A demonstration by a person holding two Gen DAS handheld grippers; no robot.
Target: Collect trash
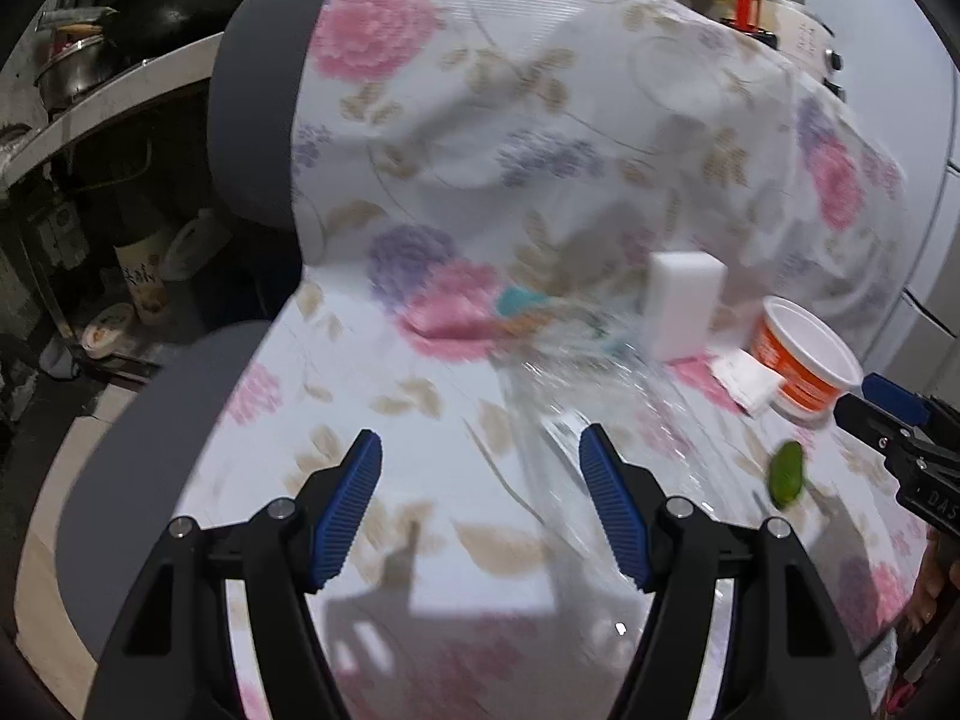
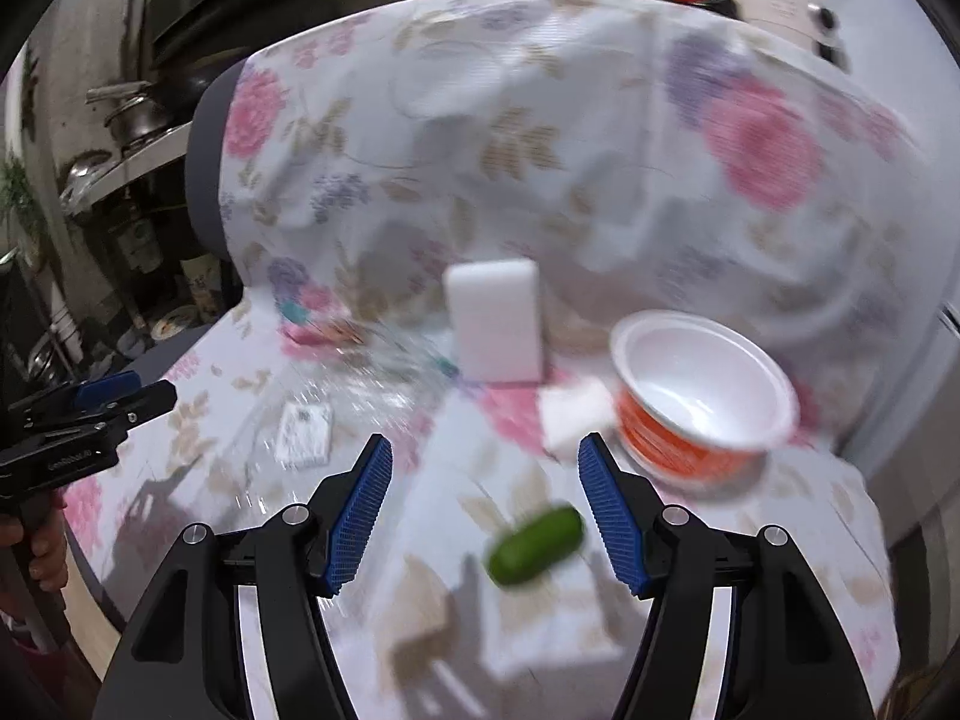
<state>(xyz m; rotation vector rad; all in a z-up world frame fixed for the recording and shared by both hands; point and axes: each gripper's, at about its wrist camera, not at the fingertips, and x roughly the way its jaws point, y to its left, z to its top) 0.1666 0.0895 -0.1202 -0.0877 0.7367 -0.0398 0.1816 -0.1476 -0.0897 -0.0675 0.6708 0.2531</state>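
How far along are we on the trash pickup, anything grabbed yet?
Nothing looks collected yet. Both the left gripper and right gripper are open and empty. Still lying on the floral cloth: the orange cup, green piece, clear plastic wrap, white block and small white packet. No bin is in view.

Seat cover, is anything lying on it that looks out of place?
Yes. Litter sits on the floral cover: an empty orange cup tipped on its side, crumpled clear plastic, a green piece and a white block standing on end.
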